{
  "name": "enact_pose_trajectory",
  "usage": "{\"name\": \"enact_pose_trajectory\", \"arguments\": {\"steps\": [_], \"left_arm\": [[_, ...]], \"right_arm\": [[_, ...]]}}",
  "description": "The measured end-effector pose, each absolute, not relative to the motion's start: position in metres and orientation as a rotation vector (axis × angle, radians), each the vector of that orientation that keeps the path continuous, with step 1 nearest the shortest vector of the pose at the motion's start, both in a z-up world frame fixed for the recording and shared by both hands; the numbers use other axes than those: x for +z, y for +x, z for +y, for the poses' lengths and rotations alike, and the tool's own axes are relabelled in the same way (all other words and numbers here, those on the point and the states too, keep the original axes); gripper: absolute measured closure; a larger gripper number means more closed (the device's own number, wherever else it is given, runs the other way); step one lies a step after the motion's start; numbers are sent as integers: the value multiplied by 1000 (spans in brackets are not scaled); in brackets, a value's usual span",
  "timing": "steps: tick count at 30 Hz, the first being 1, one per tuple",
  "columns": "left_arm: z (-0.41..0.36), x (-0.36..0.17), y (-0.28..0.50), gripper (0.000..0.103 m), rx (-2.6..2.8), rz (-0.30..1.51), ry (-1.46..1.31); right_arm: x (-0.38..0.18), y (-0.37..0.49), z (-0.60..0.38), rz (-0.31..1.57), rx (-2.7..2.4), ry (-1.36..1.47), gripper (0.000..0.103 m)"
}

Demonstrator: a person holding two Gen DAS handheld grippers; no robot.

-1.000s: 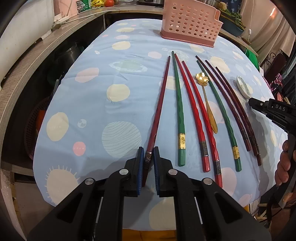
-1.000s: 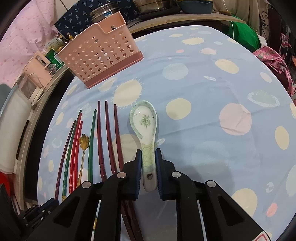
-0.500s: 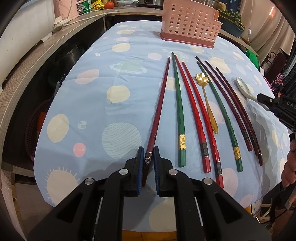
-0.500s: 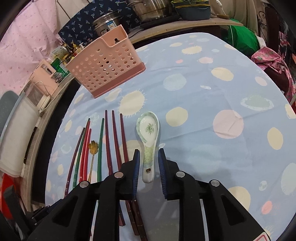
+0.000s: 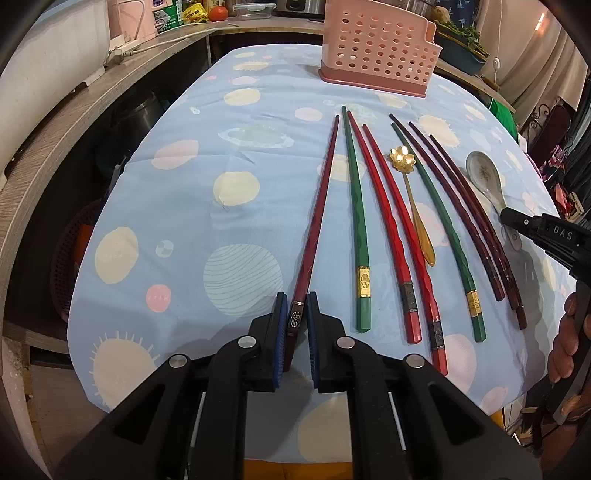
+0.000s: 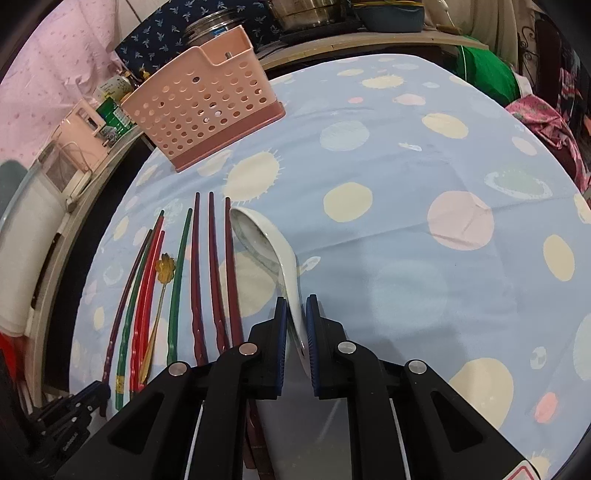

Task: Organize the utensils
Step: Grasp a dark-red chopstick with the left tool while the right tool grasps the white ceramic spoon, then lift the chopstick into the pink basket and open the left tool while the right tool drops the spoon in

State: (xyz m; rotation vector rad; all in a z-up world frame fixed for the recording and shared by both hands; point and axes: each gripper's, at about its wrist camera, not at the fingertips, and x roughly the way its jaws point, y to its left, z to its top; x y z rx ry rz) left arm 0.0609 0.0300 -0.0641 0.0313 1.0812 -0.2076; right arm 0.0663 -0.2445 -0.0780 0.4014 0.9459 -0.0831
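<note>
Leftmost, my left tool [image 5: 296, 325] is clamped on the butt of the dark red chopstick [image 5: 317, 218] lying on the desk [image 5: 177, 206]. Rightward, my right tool [image 6: 295, 325] has closed on the ceramic spoon [image 6: 266, 247] handle, bowl tipped sideways. Pink basket [image 6: 207, 110] stands beyond.

A tomato [image 5: 218, 13] sits beside a clear container [image 5: 254, 9].

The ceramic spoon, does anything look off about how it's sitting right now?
Yes. The ceramic spoon is rolled onto its side, bowl facing the chopsticks, with its handle pinched in the right gripper rather than lying flat.
</note>
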Motion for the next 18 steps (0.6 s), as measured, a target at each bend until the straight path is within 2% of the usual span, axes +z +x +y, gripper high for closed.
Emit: {"name": "enact_pose_trajectory", "arguments": {"steps": [6, 9, 18], "left_arm": [[30, -64, 60, 93, -209, 1079, 27], [32, -62, 60, 95, -219, 1090, 4], [42, -17, 69, 96, -218, 998, -51]], "right_arm": [[-77, 62, -227, 923, -105, 243, 94], [-72, 60, -228, 929, -96, 249, 95], [-17, 55, -243, 841, -112, 272, 96]]}}
